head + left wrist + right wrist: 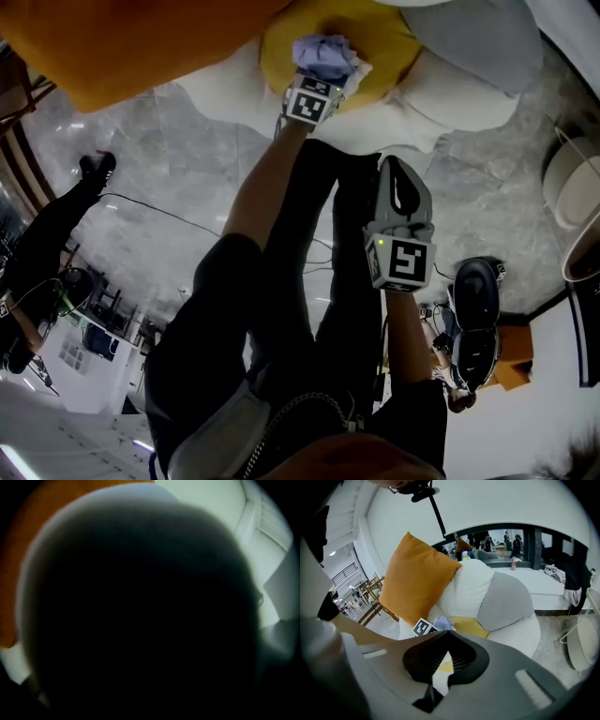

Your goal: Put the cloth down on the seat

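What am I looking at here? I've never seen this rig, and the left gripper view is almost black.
No robot: a person holds a two-jaw gripper in each hand. The head view looks down from a camera on the person's head; the other two cameras ride on the grippers. The left gripper holds a crumpled lavender cloth at the yellow seat cushion of a white padded chair; the cloth covers that gripper's camera, hence the dark. The right gripper is shut and empty, back from the chair. An orange square cushion and a grey cushion lean against the chair's back.
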